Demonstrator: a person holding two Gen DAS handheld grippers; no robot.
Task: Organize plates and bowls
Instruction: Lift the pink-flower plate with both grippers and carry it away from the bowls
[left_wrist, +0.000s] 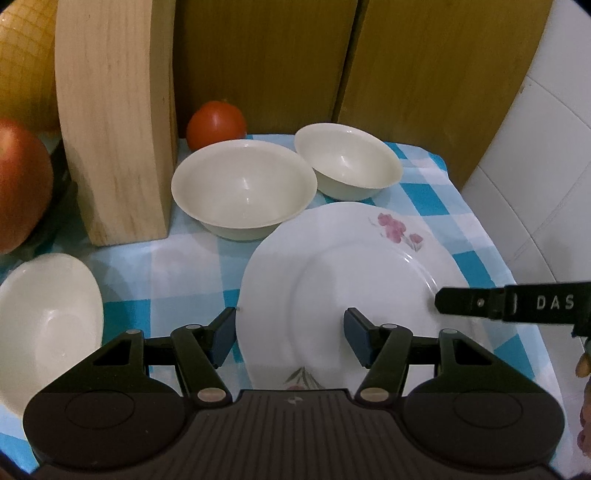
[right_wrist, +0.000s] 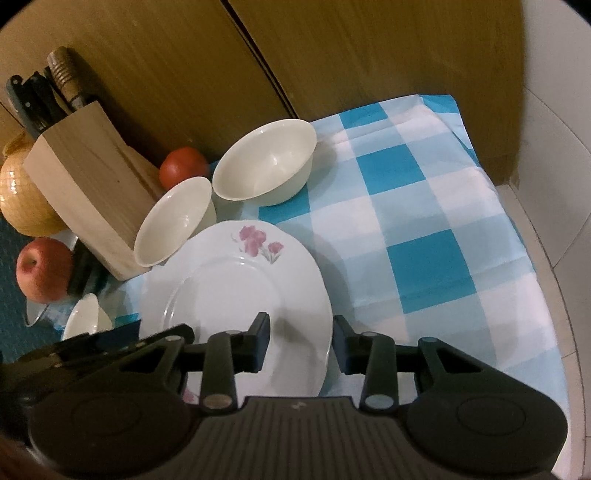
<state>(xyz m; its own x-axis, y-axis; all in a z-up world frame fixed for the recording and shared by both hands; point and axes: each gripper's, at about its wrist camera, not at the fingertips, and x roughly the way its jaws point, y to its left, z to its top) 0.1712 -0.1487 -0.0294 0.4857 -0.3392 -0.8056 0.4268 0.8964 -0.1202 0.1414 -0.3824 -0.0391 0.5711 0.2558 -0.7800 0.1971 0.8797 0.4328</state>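
Observation:
A white plate with pink flowers (left_wrist: 354, 280) (right_wrist: 236, 291) lies on the blue checked cloth. My left gripper (left_wrist: 290, 338) is open, its jaws either side of the plate's left rim. My right gripper (right_wrist: 301, 343) is open, its jaws either side of the plate's right rim; one of its fingers (left_wrist: 465, 302) shows over the plate in the left wrist view. Two cream bowls (left_wrist: 243, 188) (left_wrist: 349, 160) stand behind the plate, also in the right wrist view (right_wrist: 173, 221) (right_wrist: 266, 162). A third cream bowl (left_wrist: 48, 325) (right_wrist: 86, 317) sits at the left.
A wooden knife block (left_wrist: 114, 122) (right_wrist: 88, 188) stands left of the bowls. A tomato (left_wrist: 216, 123) (right_wrist: 183, 166), an apple (left_wrist: 22, 184) (right_wrist: 44, 269) and a yellow melon (right_wrist: 22, 199) are nearby. Wooden panels (left_wrist: 424, 74) close the back; a white tiled wall (left_wrist: 535, 166) is right.

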